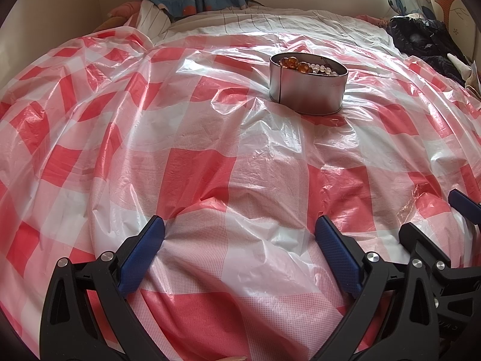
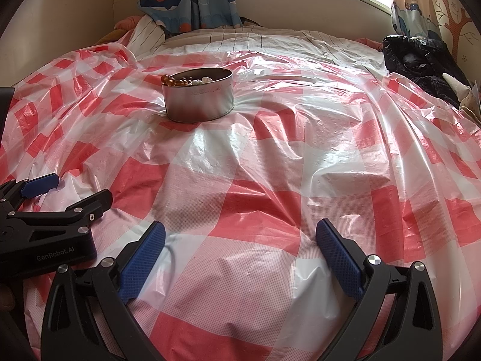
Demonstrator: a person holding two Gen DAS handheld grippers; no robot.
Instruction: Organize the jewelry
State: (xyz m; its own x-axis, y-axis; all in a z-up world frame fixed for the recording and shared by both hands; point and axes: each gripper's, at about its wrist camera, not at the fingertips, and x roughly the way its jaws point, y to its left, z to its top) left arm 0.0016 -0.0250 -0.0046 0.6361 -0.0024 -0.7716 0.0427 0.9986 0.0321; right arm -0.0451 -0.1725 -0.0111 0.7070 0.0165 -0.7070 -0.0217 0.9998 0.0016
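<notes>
On the bed's checked plastic sheet, the jewelry lies in the tin; we hold both hand-held grippers, left and right, wide and empty, well apart from it, so any reach must avoid tipping it.

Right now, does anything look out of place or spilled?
Only slightly: amber beads are heaped at the left rim of the metal tin, one poking above it. Nothing lies spilled on the checked plastic sheet.
</notes>
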